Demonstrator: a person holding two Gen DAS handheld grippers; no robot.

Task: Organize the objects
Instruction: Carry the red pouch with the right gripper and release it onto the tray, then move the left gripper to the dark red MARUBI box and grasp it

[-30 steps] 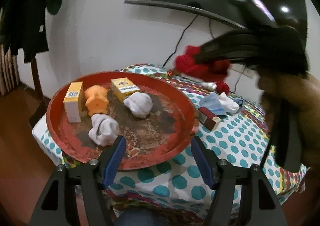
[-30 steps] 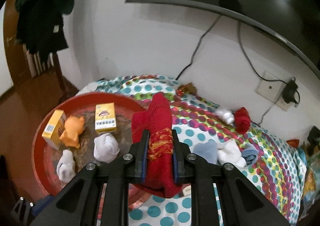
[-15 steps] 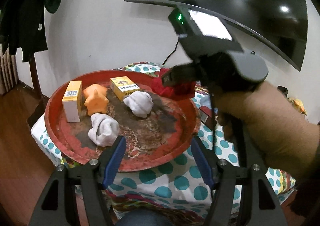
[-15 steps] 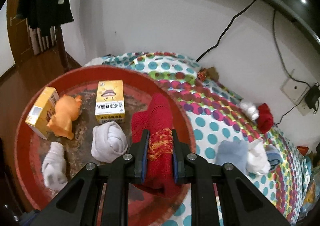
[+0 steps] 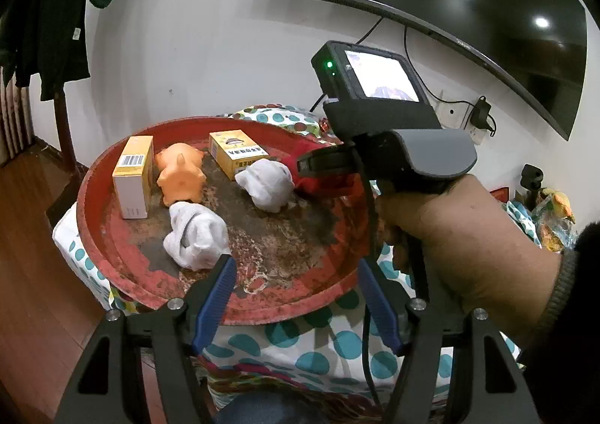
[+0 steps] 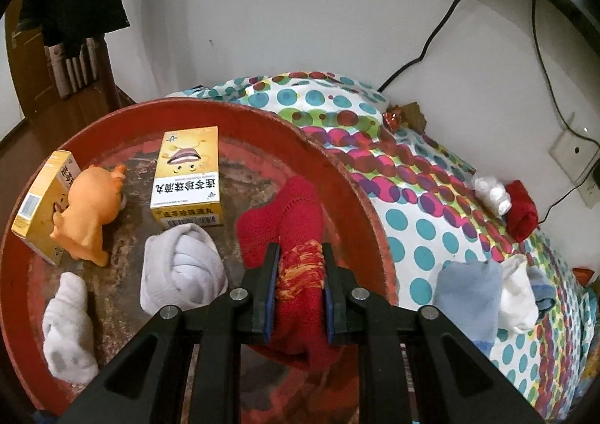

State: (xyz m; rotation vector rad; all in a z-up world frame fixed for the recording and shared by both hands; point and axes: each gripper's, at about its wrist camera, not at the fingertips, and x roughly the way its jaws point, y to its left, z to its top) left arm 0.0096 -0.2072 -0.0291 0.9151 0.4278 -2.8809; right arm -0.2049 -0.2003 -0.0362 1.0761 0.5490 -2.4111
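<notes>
My right gripper (image 6: 300, 274) is shut on a red sock (image 6: 288, 214) and holds it low over the right side of the round red tray (image 6: 360, 199), beside a balled white sock (image 6: 180, 266). In the left wrist view the red sock (image 5: 300, 169) hangs from the right gripper (image 5: 318, 167) next to the white sock (image 5: 268, 182). The tray (image 5: 112, 247) also holds a second white sock (image 5: 195, 236), an orange toy (image 5: 180, 176) and two yellow boxes (image 5: 133, 176) (image 5: 238, 156). My left gripper (image 5: 296, 296) is open and empty at the tray's near rim.
On the dotted cloth (image 6: 412, 176) right of the tray lie a blue sock (image 6: 468, 292), white socks (image 6: 517, 292) (image 6: 491, 195) and another red sock (image 6: 523, 210). A wall with cables, a socket (image 6: 572, 150) and a TV (image 5: 450, 11) stands behind. Dark clothes (image 5: 48, 11) hang at the left.
My right gripper has carried the red sock leftward and down, from above the cloth to low over the tray beside the white sock. The left gripper has stayed still.
</notes>
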